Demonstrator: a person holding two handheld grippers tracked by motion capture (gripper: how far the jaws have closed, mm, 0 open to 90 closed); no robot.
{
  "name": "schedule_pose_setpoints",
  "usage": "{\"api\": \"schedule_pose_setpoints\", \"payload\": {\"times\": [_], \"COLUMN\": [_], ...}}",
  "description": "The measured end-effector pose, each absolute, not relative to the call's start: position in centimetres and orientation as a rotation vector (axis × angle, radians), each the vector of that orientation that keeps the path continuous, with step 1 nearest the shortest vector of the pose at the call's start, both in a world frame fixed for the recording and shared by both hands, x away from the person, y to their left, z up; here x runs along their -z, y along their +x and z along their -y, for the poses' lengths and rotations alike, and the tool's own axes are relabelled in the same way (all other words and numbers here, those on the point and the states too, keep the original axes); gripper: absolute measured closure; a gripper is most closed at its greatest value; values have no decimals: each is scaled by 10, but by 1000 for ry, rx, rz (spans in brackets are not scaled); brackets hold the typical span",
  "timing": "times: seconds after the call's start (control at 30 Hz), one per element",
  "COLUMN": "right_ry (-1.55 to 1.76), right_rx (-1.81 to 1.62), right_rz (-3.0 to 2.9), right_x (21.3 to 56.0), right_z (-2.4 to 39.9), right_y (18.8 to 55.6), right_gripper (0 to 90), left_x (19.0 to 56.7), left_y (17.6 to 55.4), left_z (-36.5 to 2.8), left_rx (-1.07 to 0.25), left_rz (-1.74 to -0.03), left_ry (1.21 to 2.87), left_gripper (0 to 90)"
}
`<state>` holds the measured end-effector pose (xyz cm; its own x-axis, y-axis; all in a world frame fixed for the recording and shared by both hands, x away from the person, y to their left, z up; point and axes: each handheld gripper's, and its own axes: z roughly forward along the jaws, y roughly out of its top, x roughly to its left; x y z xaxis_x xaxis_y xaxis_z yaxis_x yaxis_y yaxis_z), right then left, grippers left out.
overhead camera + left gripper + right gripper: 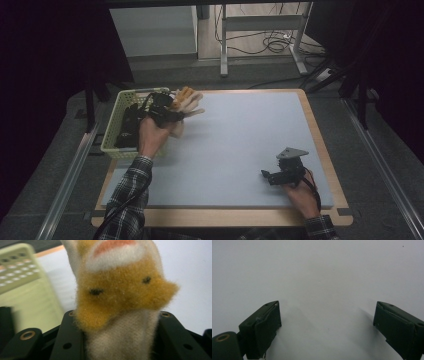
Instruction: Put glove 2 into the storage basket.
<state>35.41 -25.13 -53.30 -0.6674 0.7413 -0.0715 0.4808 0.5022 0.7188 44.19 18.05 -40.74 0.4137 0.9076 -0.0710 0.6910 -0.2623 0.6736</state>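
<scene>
A yellow and cream plush toy (187, 103) hangs in the air at the table's far left, just right of the green basket (116, 120). My left gripper (167, 114) is shut on it. In the left gripper view the toy (120, 297), with two small black eyes and a pink patch, is pinched between both black jaws. My right gripper (274, 176) rests low over the pale mat (240, 145) near the front right, and its jaws stand wide apart with nothing between them. The right gripper (327, 322) looks along the bare mat.
The green perforated basket holds dark objects that I cannot make out. The pale mat covers a wooden table (320, 145). Beyond the table stand a desk frame (260, 30) and floor cables (272, 42).
</scene>
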Motion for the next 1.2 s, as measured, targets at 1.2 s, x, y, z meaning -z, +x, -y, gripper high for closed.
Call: {"api": "schedule_pose_setpoints", "payload": {"times": [1.2], "right_ry": [1022], "right_rx": [-972], "right_rz": [-2382], "right_x": [533], "right_z": [252], "right_y": [355], "right_gripper": [72], "left_x": [504], "left_y": [514], "left_z": [-256], "left_rx": [-322], "left_rz": [-1784], "left_ry": [2190], "left_gripper": [322]}}
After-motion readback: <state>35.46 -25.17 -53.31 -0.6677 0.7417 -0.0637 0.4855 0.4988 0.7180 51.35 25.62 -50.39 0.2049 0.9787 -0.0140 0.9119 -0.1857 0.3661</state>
